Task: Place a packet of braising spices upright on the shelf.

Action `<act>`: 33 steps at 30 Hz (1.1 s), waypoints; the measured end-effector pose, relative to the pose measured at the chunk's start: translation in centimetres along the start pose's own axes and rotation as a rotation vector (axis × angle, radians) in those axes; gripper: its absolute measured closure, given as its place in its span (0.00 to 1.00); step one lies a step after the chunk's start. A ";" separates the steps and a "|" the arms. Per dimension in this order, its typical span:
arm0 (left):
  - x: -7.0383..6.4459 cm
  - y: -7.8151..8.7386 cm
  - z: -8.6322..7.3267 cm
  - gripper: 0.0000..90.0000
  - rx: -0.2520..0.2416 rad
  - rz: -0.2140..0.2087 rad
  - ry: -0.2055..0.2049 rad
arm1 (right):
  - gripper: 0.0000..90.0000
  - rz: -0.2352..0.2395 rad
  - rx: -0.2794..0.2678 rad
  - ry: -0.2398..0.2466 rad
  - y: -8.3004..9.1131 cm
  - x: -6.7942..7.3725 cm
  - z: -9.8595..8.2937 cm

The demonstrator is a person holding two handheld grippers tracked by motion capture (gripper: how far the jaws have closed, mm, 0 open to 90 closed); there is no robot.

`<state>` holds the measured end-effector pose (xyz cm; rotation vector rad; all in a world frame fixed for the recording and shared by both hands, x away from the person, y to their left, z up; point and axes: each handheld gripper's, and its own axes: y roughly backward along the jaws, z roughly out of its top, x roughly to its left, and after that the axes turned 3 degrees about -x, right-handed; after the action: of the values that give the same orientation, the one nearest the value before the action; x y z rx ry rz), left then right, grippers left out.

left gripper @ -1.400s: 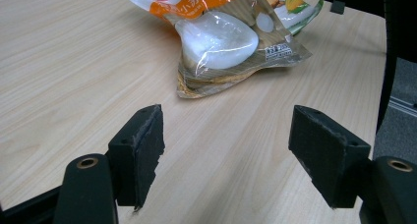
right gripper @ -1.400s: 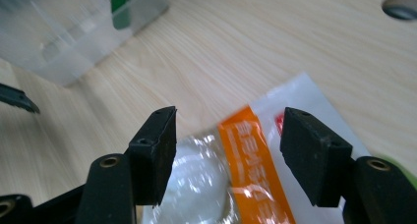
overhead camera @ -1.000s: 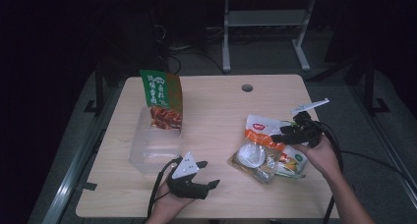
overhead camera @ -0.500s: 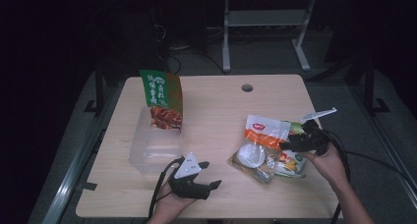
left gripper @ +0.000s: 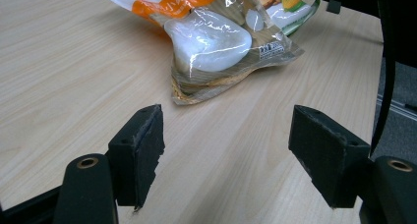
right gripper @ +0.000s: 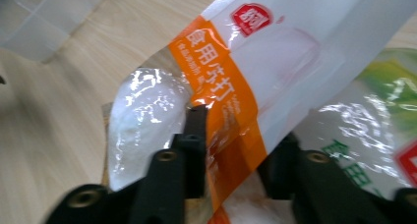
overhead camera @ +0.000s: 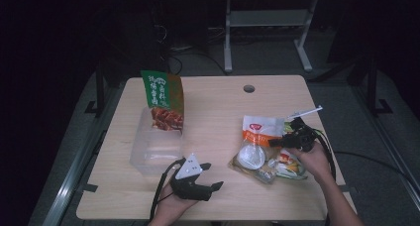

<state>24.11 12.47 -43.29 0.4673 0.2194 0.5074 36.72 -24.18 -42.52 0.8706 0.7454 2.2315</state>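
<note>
A pile of snack packets lies right of centre on the wooden table. On top is an orange-and-white packet. A clear packet holding a white bun sits in front of it, and a green-and-yellow packet to the right. My right gripper reaches in from the right, jaws closed on the orange-and-white packet's lower edge, which covers one jaw tip. My left gripper rests low near the front edge, open and empty, facing the bun packet.
A clear plastic container stands at the table's left. A tall green snack bag stands upright in its far end. A round cable hole is at the back. Bare table lies between the container and the packets.
My right gripper has come down and toward the person, settling onto the orange-and-white packet. The left gripper has shifted only slightly.
</note>
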 end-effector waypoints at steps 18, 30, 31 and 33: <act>0.2 -0.4 0.0 0.32 -0.002 -0.005 0.021 | 0.99 0.096 -0.061 0.179 1.3 4.6 0.8; 0.4 -0.3 0.2 0.36 -0.011 -0.006 0.022 | 1.00 0.147 -0.092 0.319 2.5 8.4 1.6; 0.4 -0.3 0.2 0.36 -0.012 -0.005 0.023 | 1.00 0.150 -0.095 0.333 2.4 8.7 1.7; 0.5 -0.3 0.2 0.36 -0.010 -0.003 0.021 | 1.00 0.152 -0.100 0.352 2.4 9.3 1.8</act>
<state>24.75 12.45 -43.31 0.4520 0.2376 0.5101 31.71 -18.58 -36.20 0.5053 0.7360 2.5715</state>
